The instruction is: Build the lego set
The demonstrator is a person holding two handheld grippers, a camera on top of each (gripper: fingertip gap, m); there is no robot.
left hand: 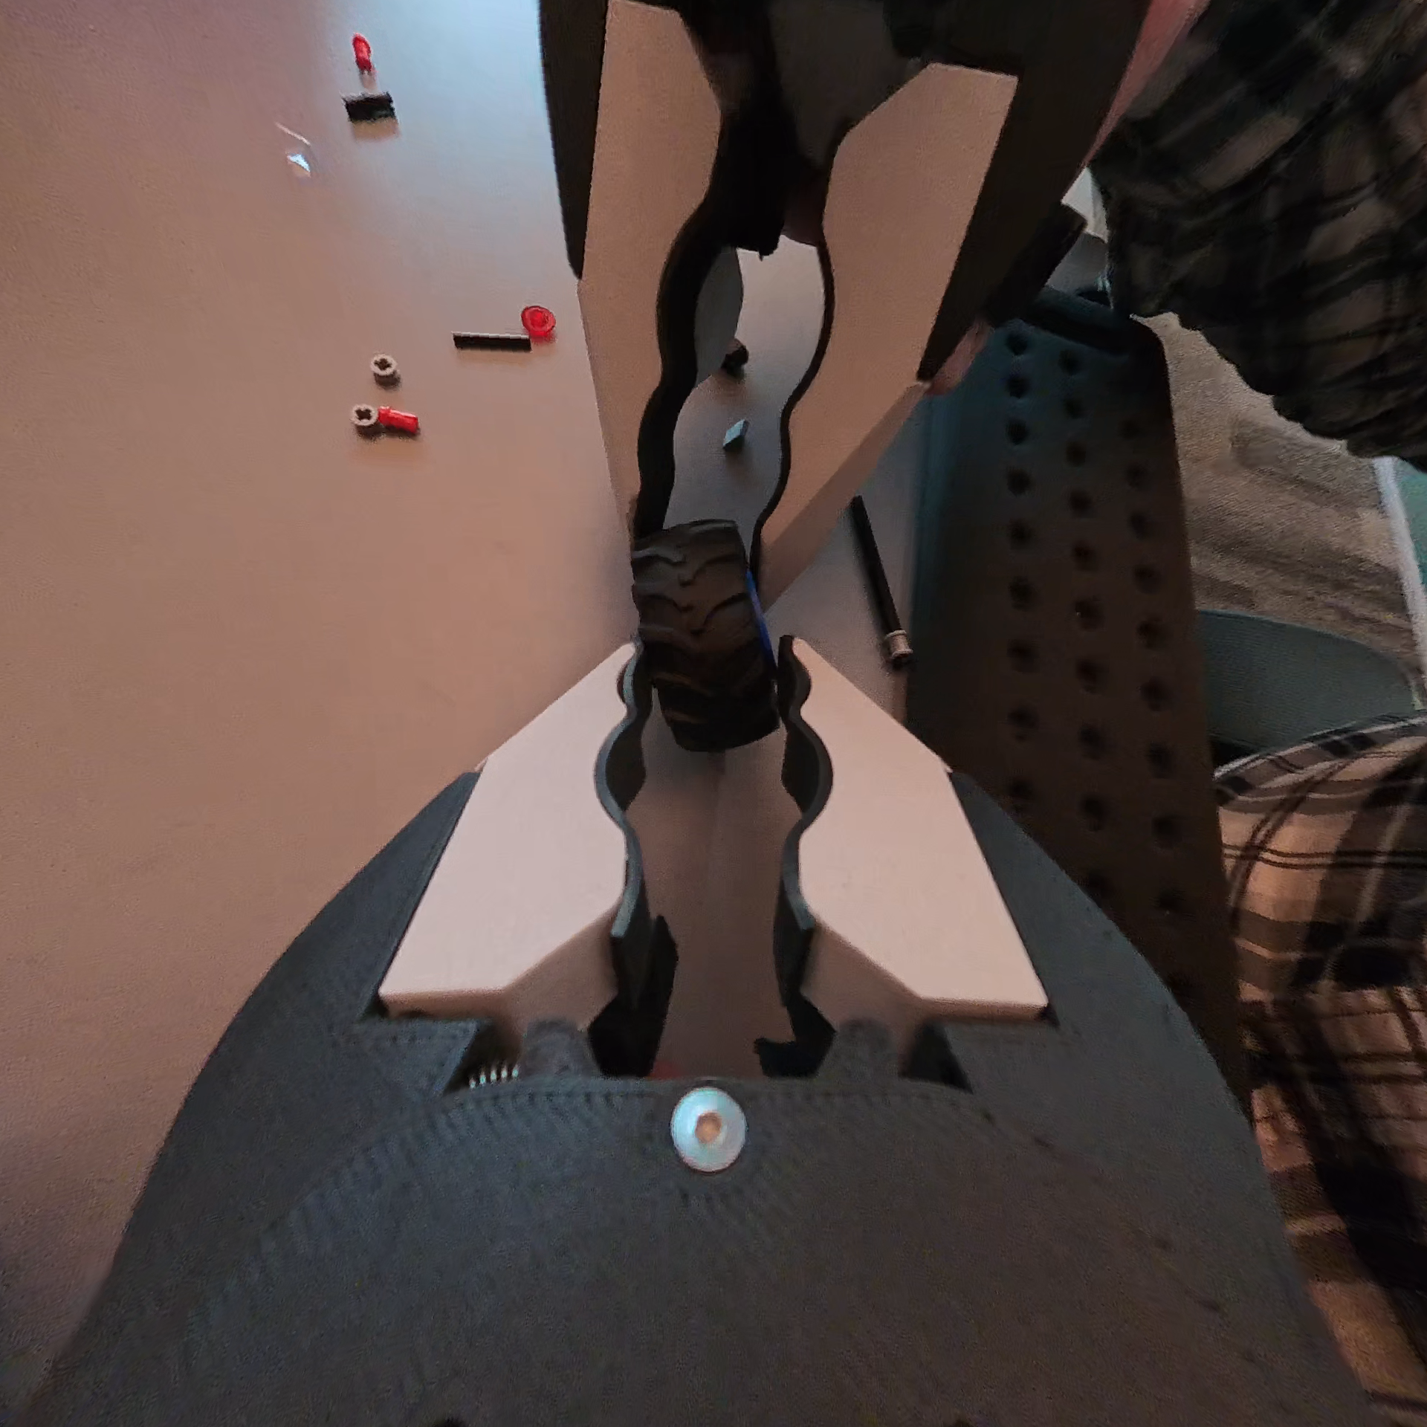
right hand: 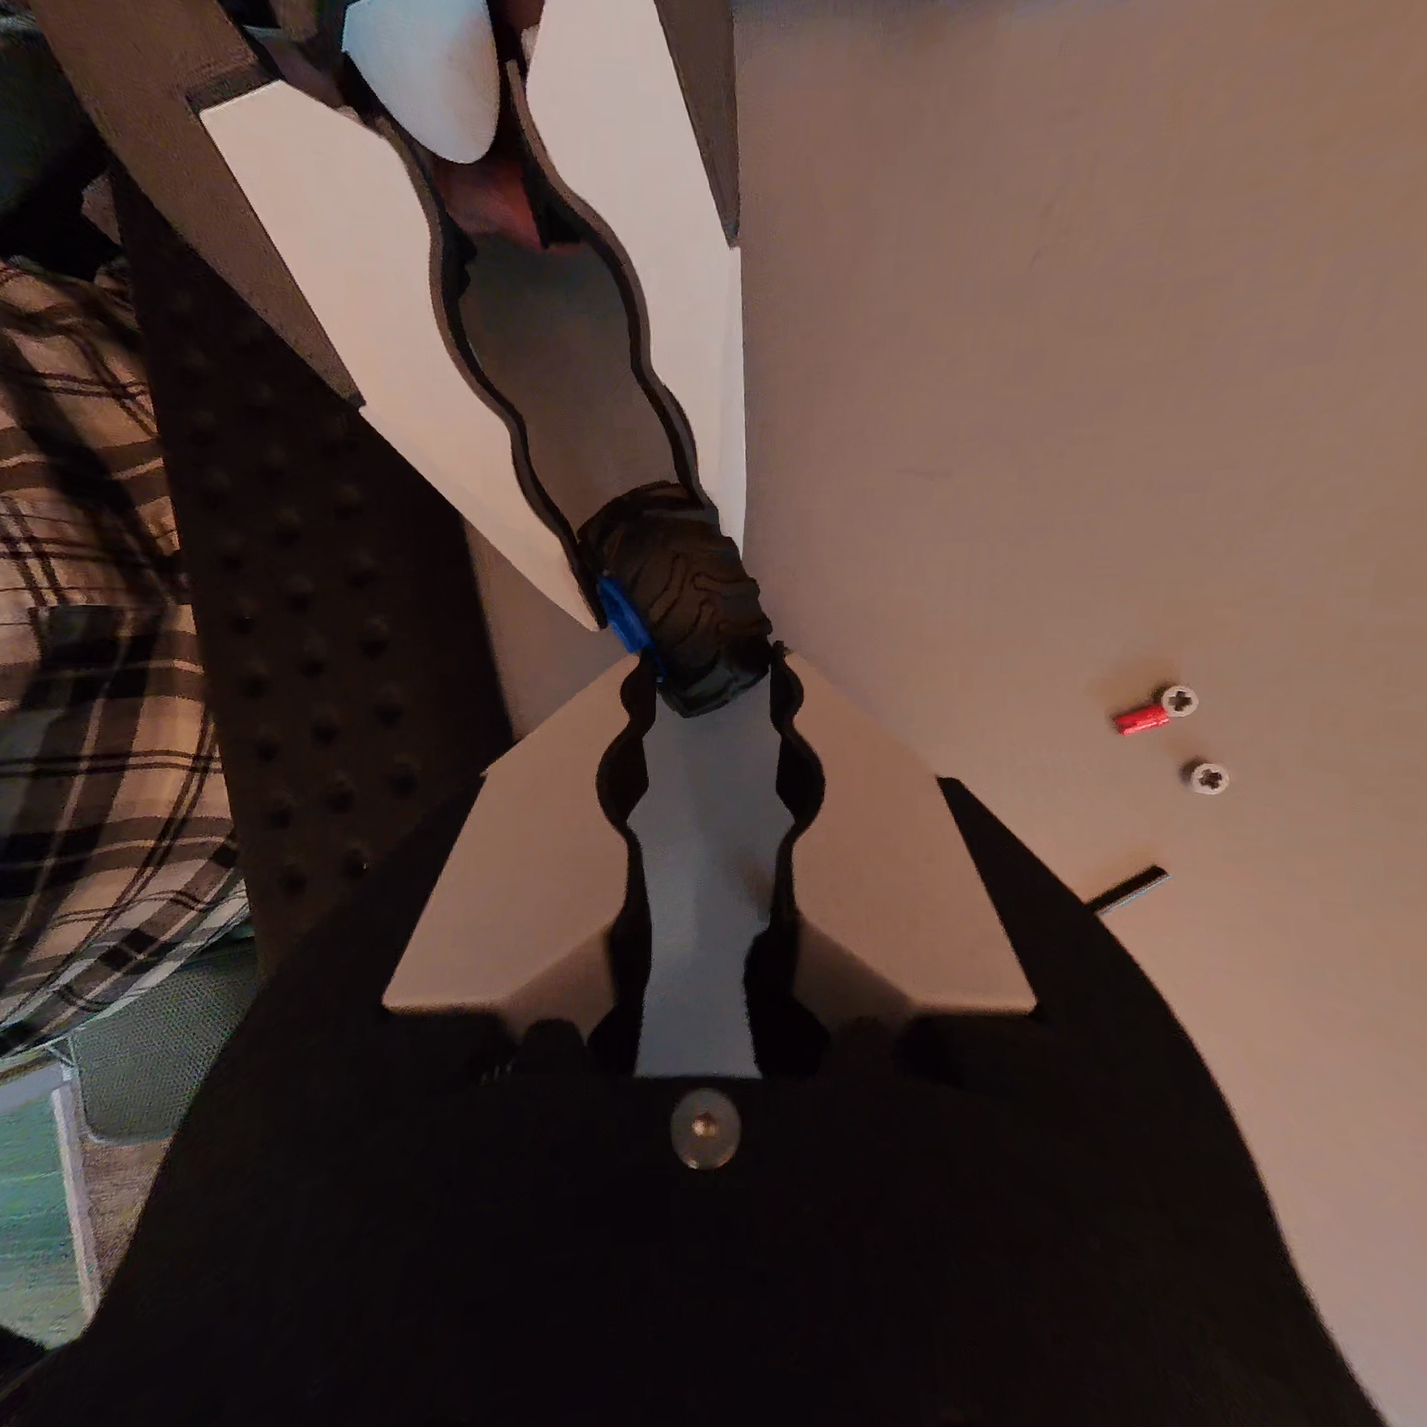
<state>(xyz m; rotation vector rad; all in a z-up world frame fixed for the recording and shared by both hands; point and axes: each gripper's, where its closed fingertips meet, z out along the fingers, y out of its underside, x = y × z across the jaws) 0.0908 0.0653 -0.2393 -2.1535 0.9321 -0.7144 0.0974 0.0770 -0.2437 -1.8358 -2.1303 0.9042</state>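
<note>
On the table (left hand: 193, 695), at far left, loose parts lay scattered: a red pin (left hand: 361, 52) beside a black brick (left hand: 369, 106), a clear piece (left hand: 297, 150), a black axle (left hand: 492, 340) touching a red stud (left hand: 538, 321), and two grey bushes (left hand: 383, 369), one with a red peg (left hand: 398, 419) against it. They lay well apart from the work, seemingly set out for later steps.

At centre, the two grippers met nose to nose over a black tyre (left hand: 704, 633). The left gripper (left hand: 709, 656) had its fingertips either side of the tyre's near end; they looked to be touching its sides, though whether they pinched firmly could not be told. The right gripper (right hand: 709, 664), coming from the opposite side, also had its tips at the tyre, one by the blue hub (right hand: 625, 614), the other at the tread, and seemed closed on it. The wheel appeared to be held just above the table between the two tools, probably so that one could steady it while the other pressed or turned the tyre on its rim.

Further right, a small dark piece (left hand: 736, 434) and a long black axle (left hand: 876, 575) lay near the table edge. Beyond it stood a dark perforated chair back (left hand: 1081, 579), and a person's plaid sleeve (left hand: 1274, 193) filled the far right.
</note>
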